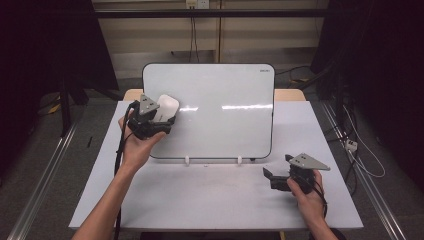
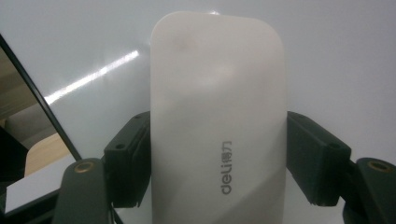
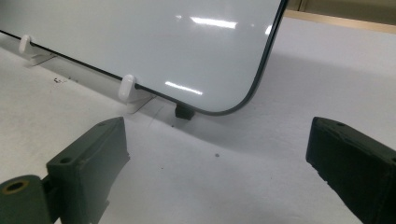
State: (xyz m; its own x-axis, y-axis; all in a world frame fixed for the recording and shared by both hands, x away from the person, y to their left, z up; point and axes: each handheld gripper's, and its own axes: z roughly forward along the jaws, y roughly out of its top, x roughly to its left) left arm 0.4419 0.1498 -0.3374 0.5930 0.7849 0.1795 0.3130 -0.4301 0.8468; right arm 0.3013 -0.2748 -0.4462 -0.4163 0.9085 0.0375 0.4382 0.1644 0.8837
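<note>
One "deli" logo on eraser (image 2: 217, 135)

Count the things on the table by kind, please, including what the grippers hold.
Whiteboard: 1
Eraser: 1, held in the left gripper
White clips under the board: 2
Right gripper: holds 0
Total: 4

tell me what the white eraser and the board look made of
The eraser looks like smooth matte plastic: an even white shell with soft highlights and a printed grey logo. The whiteboard looks glossy, probably coated metal or melamine; it mirrors the ceiling lights in sharp streaks, inside a thin dark rim.
</note>
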